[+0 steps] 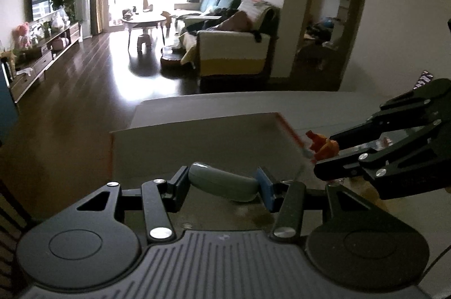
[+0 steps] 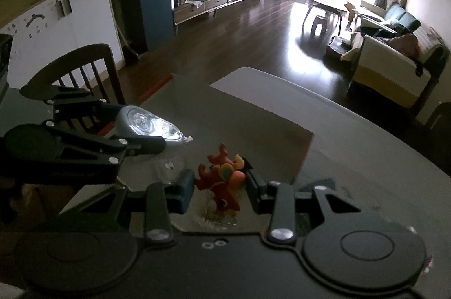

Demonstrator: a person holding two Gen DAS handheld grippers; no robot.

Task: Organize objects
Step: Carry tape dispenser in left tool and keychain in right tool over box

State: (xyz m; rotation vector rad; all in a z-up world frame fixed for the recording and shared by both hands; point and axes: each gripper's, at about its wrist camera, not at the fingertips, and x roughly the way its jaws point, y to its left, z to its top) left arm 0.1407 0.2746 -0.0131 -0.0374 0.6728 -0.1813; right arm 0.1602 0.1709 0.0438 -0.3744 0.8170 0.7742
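The grey flashlight [image 1: 224,185] lay crosswise between the pads of the left gripper [image 1: 222,186], which was closed on its body; in the right wrist view its lit lens [image 2: 146,124] faced outward, raised above the open cardboard box [image 1: 197,138]. Just beside it, the red-and-orange dragon figurine [image 2: 221,180] sat between the pads of the right gripper [image 2: 220,187], which was closed on its sides, low over the box's near edge. Both grippers hung close together, their linkages nearly crossing above the same corner of the box. The box rested on a grey table [image 2: 366,146], with a wooden chair [image 2: 84,65] to one side and the living room beyond. The likeliest fault from here would be a collision between the two grippers, since both loads appeared bound for one opening; the flashlight, held slightly tilted on a smooth rounded shell, could also slip or roll on release.
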